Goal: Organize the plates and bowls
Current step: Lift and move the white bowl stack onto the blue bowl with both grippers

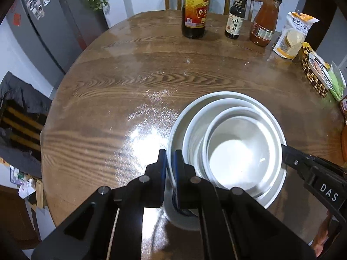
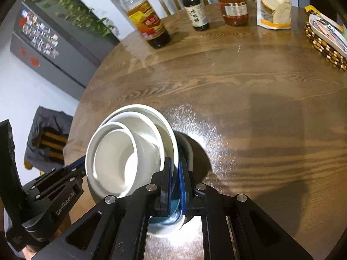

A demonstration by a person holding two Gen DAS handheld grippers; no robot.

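Three white bowls sit nested in one stack: a large outer bowl (image 1: 216, 95), a middle bowl (image 1: 219, 104) and a small inner bowl (image 1: 236, 151). The stack is near the front edge of the round wooden table (image 1: 134, 82). My left gripper (image 1: 170, 154) is shut on the outer bowl's left rim. In the right wrist view my right gripper (image 2: 175, 161) is shut on the right rim of the outer bowl (image 2: 138, 107), with the inner bowl (image 2: 115, 160) leaning to the left. Each gripper shows in the other's view: the right gripper (image 1: 288, 151) and the left gripper (image 2: 79, 162). A dark shadow lies under the stack.
At the table's far side stand a large dark vinegar bottle (image 1: 195, 10), a small soy sauce bottle (image 1: 236, 15), an orange sauce jar (image 1: 264, 23) and a flour bag (image 1: 295, 34). A woven basket (image 1: 314, 75) sits at the right edge. Wooden chairs and a grey fridge (image 1: 43, 21) stand beyond.
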